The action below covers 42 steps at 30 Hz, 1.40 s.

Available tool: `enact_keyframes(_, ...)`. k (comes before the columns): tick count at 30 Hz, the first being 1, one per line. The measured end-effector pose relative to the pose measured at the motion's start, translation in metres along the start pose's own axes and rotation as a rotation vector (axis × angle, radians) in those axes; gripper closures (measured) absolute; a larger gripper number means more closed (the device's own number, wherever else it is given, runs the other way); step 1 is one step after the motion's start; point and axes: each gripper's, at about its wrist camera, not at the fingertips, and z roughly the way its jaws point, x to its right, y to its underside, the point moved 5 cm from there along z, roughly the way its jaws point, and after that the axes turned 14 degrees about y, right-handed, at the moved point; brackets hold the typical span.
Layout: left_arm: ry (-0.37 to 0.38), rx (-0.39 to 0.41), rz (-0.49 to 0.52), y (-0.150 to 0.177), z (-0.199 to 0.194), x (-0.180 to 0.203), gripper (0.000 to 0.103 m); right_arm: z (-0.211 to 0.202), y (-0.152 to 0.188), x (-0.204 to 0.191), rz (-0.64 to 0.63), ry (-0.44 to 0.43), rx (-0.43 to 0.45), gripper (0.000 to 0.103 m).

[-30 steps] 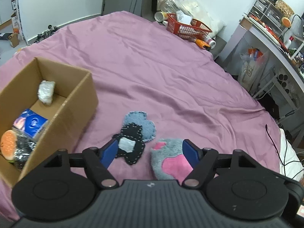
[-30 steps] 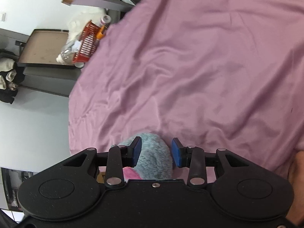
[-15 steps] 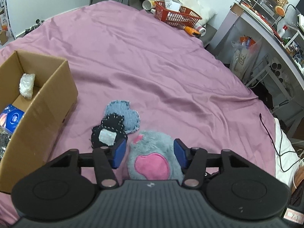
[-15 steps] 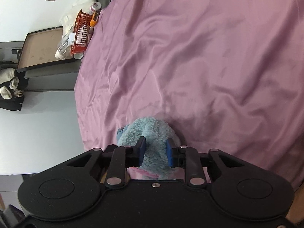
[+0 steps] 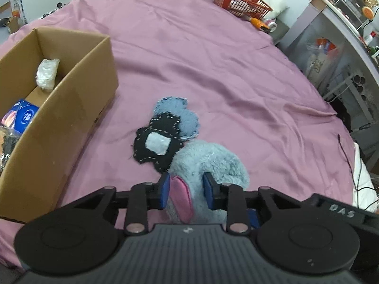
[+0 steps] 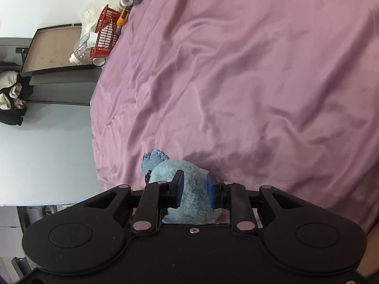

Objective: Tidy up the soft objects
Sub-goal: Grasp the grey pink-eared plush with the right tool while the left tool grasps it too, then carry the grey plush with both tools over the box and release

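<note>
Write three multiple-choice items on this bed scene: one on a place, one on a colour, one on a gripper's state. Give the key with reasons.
1. Where is the cardboard box in the left wrist view?
A. left of the felt patches
B. right of them
C. on top of them

2. What colour is the basket at the bed's far edge?
A. green
B. red
C. white

3. What is the left gripper doing?
A. hanging open over bare sheet
B. closed on the plush toy
C. holding the box

Key: 1 A, the box stands left of the patches. 2 B, its mesh is red. 3 B, both blue pads press into the fur.
</note>
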Motion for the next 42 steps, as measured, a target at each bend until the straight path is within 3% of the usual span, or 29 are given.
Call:
enact_keyframes(5, 0.017, 0.003, -0.012, 0.0, 0.0, -0.001, 0.074, 0.0, 0.003, -0.007, -0.048, -0.01, 0.005, 0.06)
enact_keyframes(12, 0.061, -0.004, -0.064, 0.002, 0.004, -0.005, 0.074, 0.016, 0.008, -0.009, -0.064, 0.024, -0.026, 0.059)
enact_keyframes(15, 0.071, -0.008, -0.096, 0.002, 0.006, -0.009, 0.074, 0.02, 0.01, -0.01, -0.068, 0.033, -0.024, 0.065)
enact_keyframes(20, 0.067, 0.031, -0.1, 0.001, -0.002, -0.009, 0.084, 0.015, 0.015, -0.017, -0.112, 0.003, -0.02, 0.074)
enact_keyframes(42, 0.061, 0.211, 0.049, -0.033, -0.095, 0.004, 0.085, -0.039, 0.037, -0.079, -0.342, -0.279, 0.095, 0.076)
